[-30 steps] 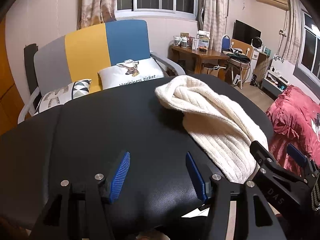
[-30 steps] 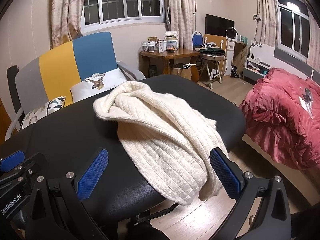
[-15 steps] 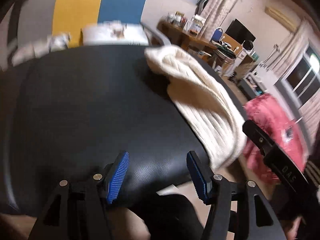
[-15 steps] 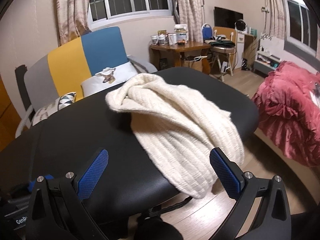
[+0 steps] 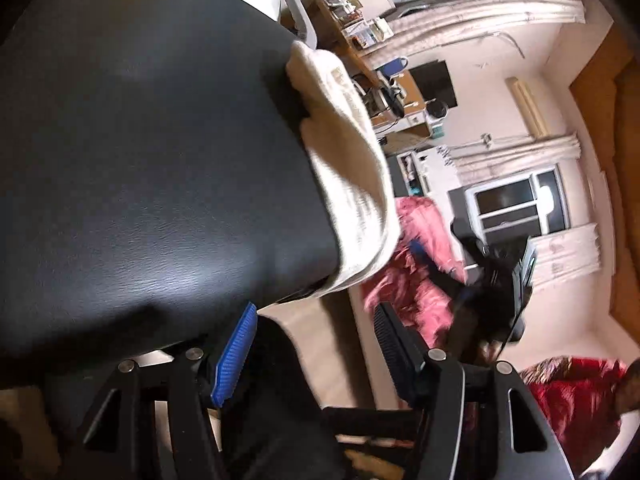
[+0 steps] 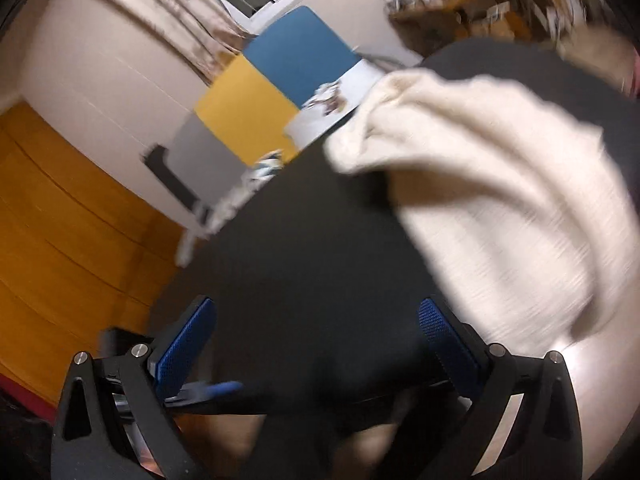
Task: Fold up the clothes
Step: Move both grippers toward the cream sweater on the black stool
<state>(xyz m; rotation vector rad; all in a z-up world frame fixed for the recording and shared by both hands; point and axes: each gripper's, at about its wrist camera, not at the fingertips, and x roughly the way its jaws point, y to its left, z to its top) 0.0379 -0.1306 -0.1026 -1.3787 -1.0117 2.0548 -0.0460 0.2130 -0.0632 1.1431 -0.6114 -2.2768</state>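
table (image 5: 140, 160): black padded top, fills most of both views; serves as the folding surface, largely bare
sweater (image 6: 500, 184): cream knit, bunched in a heap along the table's far-right side, one end drooping over the edge; not laid flat, so folding looks not yet begun
left gripper (image 5: 316, 344): tilted hard, low at the table's near edge, jaws wide, holding nothing; well apart from the knit
right gripper (image 6: 320, 336): over the near edge, jaws wide, empty; sweater just beyond its right finger, likely lined up to grab the hanging end
blur: heavy in right view, fine detail unreadable
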